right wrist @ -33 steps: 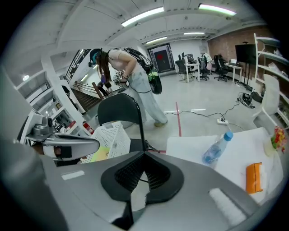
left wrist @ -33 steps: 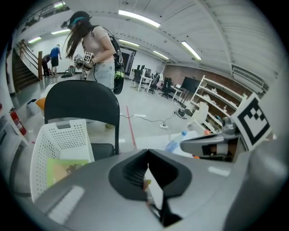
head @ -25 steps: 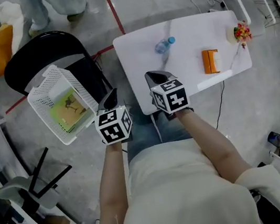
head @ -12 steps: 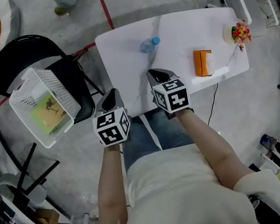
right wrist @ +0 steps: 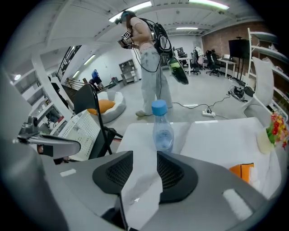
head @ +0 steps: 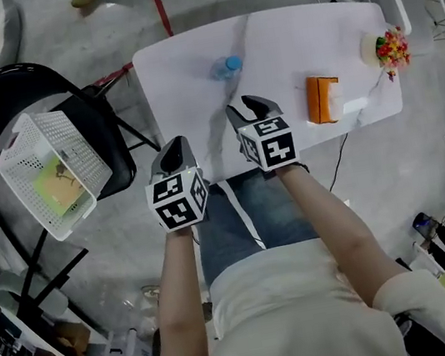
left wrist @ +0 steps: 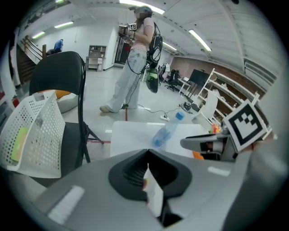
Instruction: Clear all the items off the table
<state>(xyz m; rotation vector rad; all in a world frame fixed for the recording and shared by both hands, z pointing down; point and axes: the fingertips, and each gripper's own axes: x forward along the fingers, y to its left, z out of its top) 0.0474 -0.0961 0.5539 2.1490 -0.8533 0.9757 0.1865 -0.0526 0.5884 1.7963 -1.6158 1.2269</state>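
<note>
- Both tools have moved closer to the table point(head: 291, 34); left tool point(head: 172, 151) at its near corner, jaws closed, empty.
- Right tool point(head: 249, 113): jaws just opening, nothing between.
- Bottle point(head: 224, 68) and orange box point(head: 321, 99) on table.

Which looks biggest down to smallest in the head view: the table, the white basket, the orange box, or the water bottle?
1. table
2. basket
3. orange box
4. bottle, a close call with the box: it is seen from above, so it looks shorter than it is.
</note>
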